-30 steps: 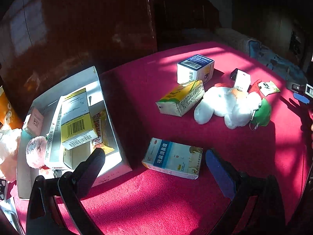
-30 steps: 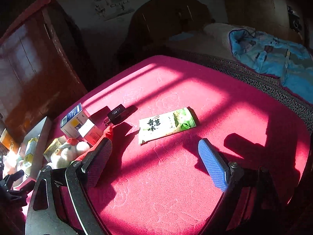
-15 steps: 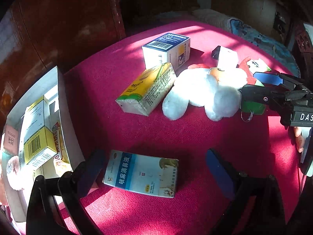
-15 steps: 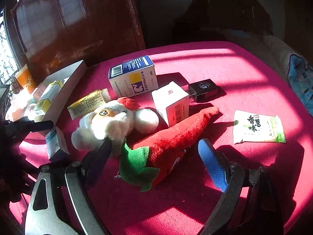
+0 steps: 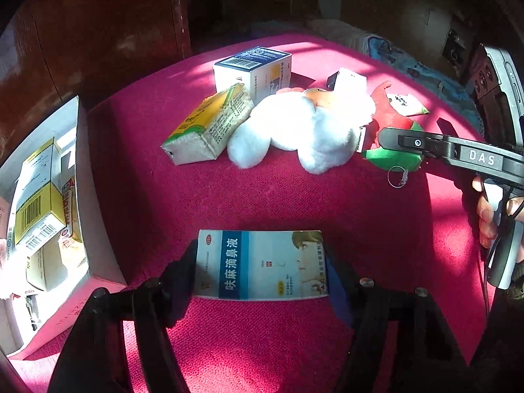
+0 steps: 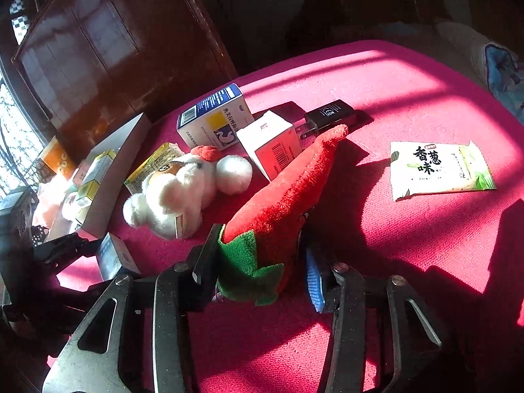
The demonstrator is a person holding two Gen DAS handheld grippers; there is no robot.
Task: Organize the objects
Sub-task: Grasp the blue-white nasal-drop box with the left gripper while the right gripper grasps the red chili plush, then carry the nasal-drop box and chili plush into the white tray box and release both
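two grips forming: my left gripper [image 5: 262, 273] closes around the nasal-drop box [image 5: 260, 265]; right gripper [image 6: 258, 270] closes around the plush carrot [image 6: 278, 209], both bound for sorting.

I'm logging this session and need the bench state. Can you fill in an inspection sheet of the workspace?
Surface: red cloth table, part sunlit.
Job's things: blue-and-white medicine box; plush carrot; white plush toy; white storage box holding cartons.
Clutter: snack packet, black charger, three more cartons.
Grippers: left gripper closing around the medicine box; right gripper closing around the carrot's leafy end.
Cables: nothing seen.
Surroundings: dark wooden cabinet.
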